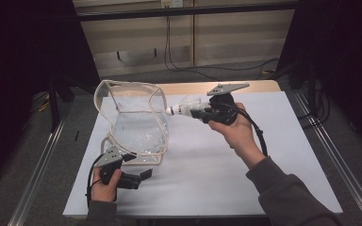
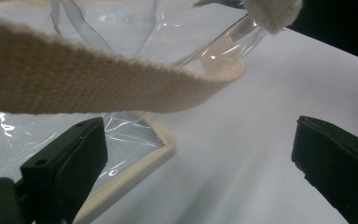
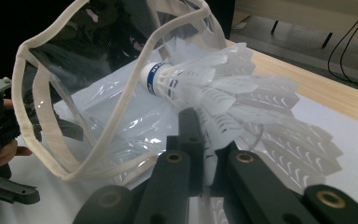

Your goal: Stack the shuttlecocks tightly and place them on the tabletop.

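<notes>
A clear plastic bag (image 1: 136, 127) with cream fabric trim stands on the white sheet (image 1: 217, 165), its mouth gaping up and to the right. My right gripper (image 1: 199, 113) is shut on the skirt of a white shuttlecock (image 1: 181, 109), held in the air with its cork end pointing left at the bag's rim. In the right gripper view the shuttlecock (image 3: 200, 88) has a blue band at the cork, just outside the bag (image 3: 107, 112) opening. My left gripper (image 1: 139, 165) rests open by the bag's near corner. In the left gripper view a cream strap (image 2: 74, 79) crosses above its jaws.
The white sheet covers a wooden table (image 1: 188, 87) whose far edge shows behind the bag. Metal rails (image 1: 42, 160) run along both sides of the table. Black cables (image 1: 202, 70) lie on the floor behind, and dark curtains flank the scene.
</notes>
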`<state>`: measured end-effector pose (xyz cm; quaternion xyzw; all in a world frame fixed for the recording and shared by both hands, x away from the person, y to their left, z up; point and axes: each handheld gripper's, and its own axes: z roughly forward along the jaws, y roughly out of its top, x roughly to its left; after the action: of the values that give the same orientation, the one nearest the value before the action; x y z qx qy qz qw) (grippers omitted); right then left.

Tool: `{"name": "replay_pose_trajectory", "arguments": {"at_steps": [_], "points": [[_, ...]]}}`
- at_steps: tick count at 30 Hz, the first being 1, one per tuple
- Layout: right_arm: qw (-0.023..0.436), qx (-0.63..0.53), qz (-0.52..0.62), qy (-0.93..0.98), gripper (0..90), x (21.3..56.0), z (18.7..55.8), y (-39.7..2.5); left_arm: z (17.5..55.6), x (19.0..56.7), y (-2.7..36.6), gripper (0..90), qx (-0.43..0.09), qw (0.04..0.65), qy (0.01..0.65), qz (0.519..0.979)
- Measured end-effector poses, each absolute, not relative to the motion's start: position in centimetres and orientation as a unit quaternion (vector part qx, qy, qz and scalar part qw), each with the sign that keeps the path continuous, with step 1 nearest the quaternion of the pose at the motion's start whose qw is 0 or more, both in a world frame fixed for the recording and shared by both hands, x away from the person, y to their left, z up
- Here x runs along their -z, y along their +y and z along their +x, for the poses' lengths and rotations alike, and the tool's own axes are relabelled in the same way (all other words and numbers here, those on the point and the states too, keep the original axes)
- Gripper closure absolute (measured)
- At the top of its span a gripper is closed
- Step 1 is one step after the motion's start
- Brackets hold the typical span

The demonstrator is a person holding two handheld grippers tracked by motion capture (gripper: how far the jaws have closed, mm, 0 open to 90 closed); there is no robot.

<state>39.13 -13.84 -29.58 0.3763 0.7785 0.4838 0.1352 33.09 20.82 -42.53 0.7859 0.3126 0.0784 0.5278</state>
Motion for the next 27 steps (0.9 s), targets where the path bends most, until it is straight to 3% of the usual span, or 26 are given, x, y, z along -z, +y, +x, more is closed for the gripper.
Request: {"name": "replay_pose_trajectory", "arguments": {"at_steps": [27], "points": [[0.129, -0.497, 0.351, 0.783, 89.3, 26.9, 39.6, -9.9, 33.1, 42.5, 20.9, 3.5, -0.079, 0.526, 0.311, 0.788]]}}
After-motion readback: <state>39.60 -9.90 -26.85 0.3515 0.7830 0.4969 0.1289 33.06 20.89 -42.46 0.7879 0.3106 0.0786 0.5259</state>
